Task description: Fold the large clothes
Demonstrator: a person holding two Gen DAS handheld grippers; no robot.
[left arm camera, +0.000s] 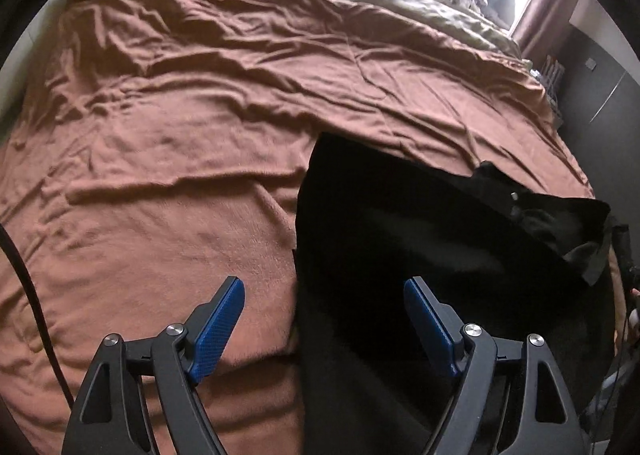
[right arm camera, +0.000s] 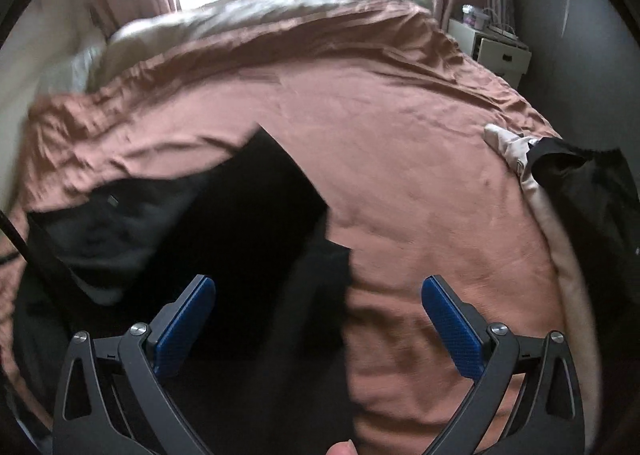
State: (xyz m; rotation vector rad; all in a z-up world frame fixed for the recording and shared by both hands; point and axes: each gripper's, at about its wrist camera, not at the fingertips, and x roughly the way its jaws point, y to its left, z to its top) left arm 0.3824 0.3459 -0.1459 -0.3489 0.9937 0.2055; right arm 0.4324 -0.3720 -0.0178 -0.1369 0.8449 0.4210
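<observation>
Across the bed, a rumpled brown blanket (left arm camera: 180, 143) lay spread; on its near side sat the black garment (left arm camera: 400, 255). Above it the left gripper (left arm camera: 324, 295) and right gripper (right arm camera: 319, 291) hung spread wide, both empty.

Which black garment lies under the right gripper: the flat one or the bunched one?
The flat black garment, beneath the open right gripper. The other black garment lies bunched at the bed's right edge, over beige cloth.

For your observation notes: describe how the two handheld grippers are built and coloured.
The left gripper and right gripper match: black angular linkage arms with triangular cut-outs, silver round pivot bolts, and blue textured pads on the fingers. A dark cable hangs at the left.
</observation>
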